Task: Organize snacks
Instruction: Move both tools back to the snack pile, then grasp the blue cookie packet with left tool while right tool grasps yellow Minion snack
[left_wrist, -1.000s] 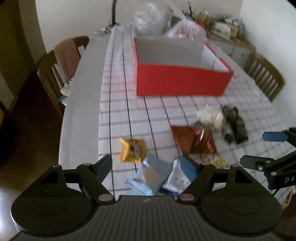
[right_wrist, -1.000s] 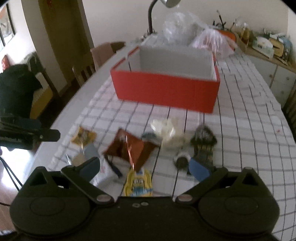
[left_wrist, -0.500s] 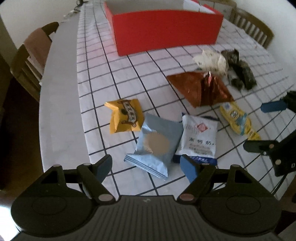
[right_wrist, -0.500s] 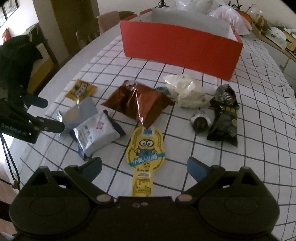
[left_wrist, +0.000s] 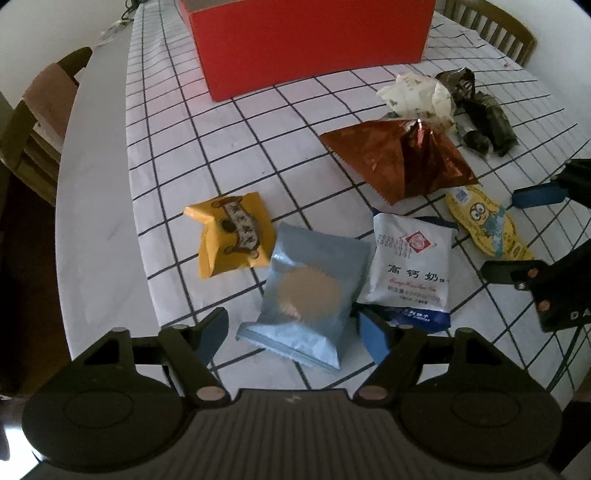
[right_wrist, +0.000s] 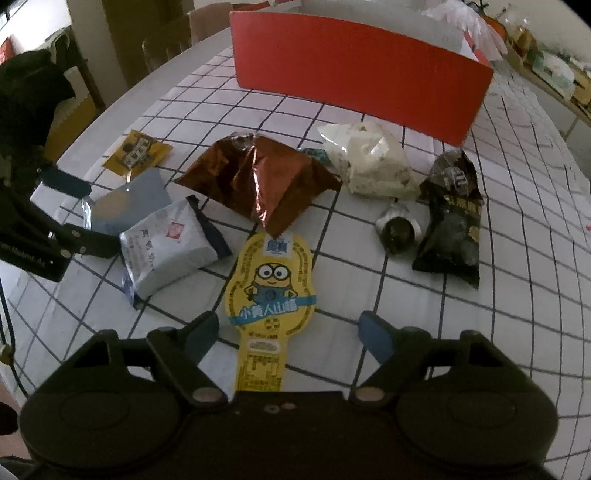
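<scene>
Right hand-held gripper (right_wrist: 288, 332), jaws closing, nothing gripped, astride yellow Minion packet (right_wrist: 271, 284) reading "小黄人山楂"

Bare checked cloth (left_wrist: 236, 147) between my snack pile and the red box (left_wrist: 314, 44): free lane. Copper bag (right_wrist: 258, 177), white pouch (right_wrist: 166, 247), dark packet (right_wrist: 450, 221) crowd around the yellow packet (right_wrist: 271, 284).

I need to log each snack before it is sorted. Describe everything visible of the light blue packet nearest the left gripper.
The light blue packet is a matte, pillow-shaped foil-like wrapper with crimped ends and a round tan scalloped disc printed at its middle. It lies flat and sealed on the checked tablecloth, its far right edge meeting the white milk-candy bag. The left gripper straddles its near end, jaws closing, pads not yet touching.
</scene>
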